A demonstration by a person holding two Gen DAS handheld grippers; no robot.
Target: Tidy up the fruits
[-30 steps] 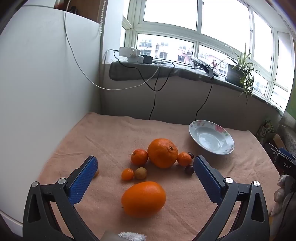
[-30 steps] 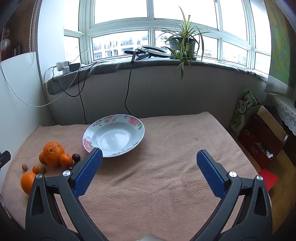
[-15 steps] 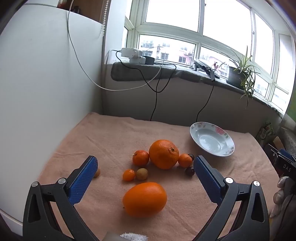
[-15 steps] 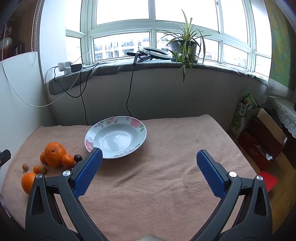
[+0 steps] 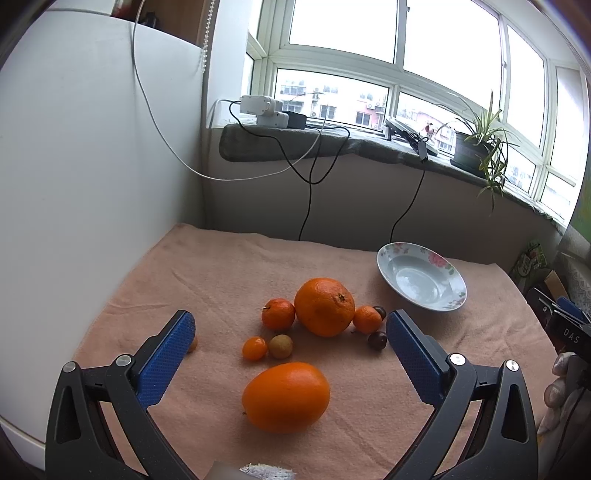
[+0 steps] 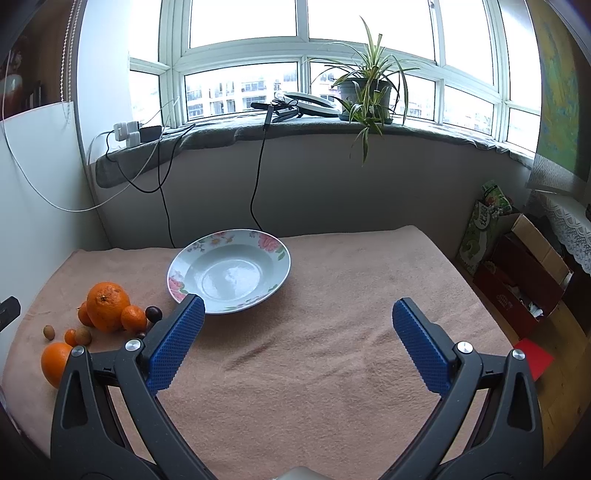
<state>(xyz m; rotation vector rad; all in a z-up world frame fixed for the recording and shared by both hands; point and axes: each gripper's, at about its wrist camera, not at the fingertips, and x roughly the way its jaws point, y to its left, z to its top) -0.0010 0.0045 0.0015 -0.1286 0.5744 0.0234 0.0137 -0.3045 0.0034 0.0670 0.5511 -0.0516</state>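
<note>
Right wrist view: peach towel (image 6: 314, 350) below windowsill (image 6: 332, 129); both grippers gape, empty.

Before my claw, a smooth oval orange fruit (image 5: 286, 397) lies nearest, the big dimpled orange (image 5: 324, 307) beyond it among small ones, the flowered plate (image 5: 421, 281) empty.

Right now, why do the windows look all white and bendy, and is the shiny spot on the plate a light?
In the left wrist view the windows are blown out by daylight, and the fisheye lens bends their frames. In the right wrist view the plate is glossy and mirrors that bright window light in its bowl, and the picture's corners go dark.
</note>
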